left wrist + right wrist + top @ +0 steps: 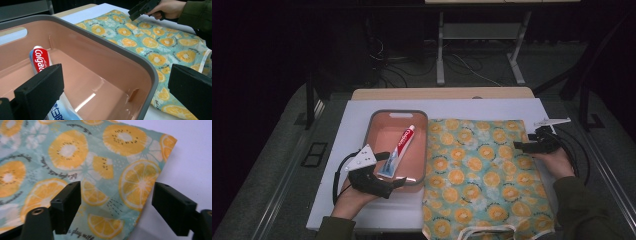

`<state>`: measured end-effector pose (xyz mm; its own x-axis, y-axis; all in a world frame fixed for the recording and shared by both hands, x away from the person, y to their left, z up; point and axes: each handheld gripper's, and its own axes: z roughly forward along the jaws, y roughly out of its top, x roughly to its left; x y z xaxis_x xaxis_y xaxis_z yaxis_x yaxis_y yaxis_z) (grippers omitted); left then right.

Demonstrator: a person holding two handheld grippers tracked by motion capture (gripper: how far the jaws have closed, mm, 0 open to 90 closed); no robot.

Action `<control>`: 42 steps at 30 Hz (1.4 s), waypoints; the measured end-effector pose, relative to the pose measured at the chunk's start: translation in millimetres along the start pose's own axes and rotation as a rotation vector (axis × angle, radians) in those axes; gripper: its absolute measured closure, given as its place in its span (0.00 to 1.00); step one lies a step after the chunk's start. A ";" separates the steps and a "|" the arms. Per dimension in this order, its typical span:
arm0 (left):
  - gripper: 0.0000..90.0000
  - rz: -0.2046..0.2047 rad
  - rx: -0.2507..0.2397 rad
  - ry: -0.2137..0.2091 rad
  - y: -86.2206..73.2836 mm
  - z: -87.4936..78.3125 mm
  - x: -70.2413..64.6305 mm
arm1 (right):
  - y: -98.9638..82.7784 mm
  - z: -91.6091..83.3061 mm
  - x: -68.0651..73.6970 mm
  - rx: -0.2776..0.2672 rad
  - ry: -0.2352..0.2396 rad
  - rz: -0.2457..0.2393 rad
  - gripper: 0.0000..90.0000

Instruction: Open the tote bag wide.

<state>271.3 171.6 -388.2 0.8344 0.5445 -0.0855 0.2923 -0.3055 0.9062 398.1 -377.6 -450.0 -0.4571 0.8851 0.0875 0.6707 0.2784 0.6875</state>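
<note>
In the high view, a cloth bag (pixel 482 170) with a pattern of orange and lemon slices on a light green ground lies flat on the white worktop (pixel 357 120), in the right half of the frame. Its handles are at the lower edge of the picture. Just left of the bag stands a pink tray (pixel 373 125) with a grey rim, and the two touch or almost touch along their sides. Inside the tray lies a toothpaste tube (pixel 398 150) with a red and white label, and its cap points to the upper part of the frame.

The right gripper (pixel 526 146) is at the right edge of the bag, in the middle right of the frame, held by a hand in a dark green sleeve. In the right gripper view its jaws are spread wide, one over the printed cloth and the other over the bare worktop, with the edge of the bag (pixel 105 182) lying between them. The jaws do not press the cloth.

The left gripper (pixel 393 170) is at the lower left corner of the tray. In the left gripper view its jaws are also spread, one inside the tray beside the toothpaste tube (pixel 40 62) and one outside, over the bag, so the tray wall (pixel 140 67) passes between them. They are not pinching the wall.
</note>
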 end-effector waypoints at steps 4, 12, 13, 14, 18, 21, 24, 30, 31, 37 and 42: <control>0.00 -0.002 0.001 0.000 -0.1 0.1 -0.1 | -1.3 3.5 0.9 0.021 -0.043 -0.026 0.52; 0.00 -0.002 0.006 0.000 0.1 0.7 -0.5 | -1.6 1.7 1.1 0.020 0.007 -0.030 0.98; 0.00 -0.002 0.006 0.000 0.1 0.7 -0.5 | -1.3 2.0 1.3 0.021 0.008 -0.030 0.99; 0.00 -0.003 0.007 -0.001 0.2 0.9 -0.7 | -0.6 1.9 1.1 0.022 0.011 -0.024 0.99; 0.00 -0.001 0.013 -0.003 0.3 1.2 -0.8 | 1.8 0.3 -6.2 -0.011 -0.014 0.027 0.99; 0.00 -0.002 0.013 -0.004 0.3 1.4 -0.7 | 5.9 -3.0 -16.1 -0.051 -0.073 0.071 0.99; 0.00 -0.004 0.011 -0.002 0.4 1.1 -0.8 | 6.0 -4.7 -28.6 -0.070 -0.125 0.119 0.99; 0.00 -0.002 0.012 0.000 0.5 1.4 -1.1 | -1.2 -6.4 -44.3 -0.062 -0.169 0.156 0.98; 0.00 -0.002 0.012 0.000 0.6 1.4 -1.1 | -1.0 -7.9 -44.1 -0.068 -0.165 0.157 0.91; 0.00 0.002 0.013 -0.005 0.6 2.1 -2.0 | 7.0 -23.8 -30.4 -0.125 -0.106 0.111 0.50; 0.00 0.001 0.013 -0.003 0.4 1.4 -2.2 | 11.1 -38.7 -7.7 -0.129 0.001 0.026 0.42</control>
<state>270.3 169.2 -388.2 0.8363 0.5415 -0.0856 0.2969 -0.3161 0.9011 386.4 -395.8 -415.1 -0.4413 0.8910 0.1070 0.6014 0.2052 0.7721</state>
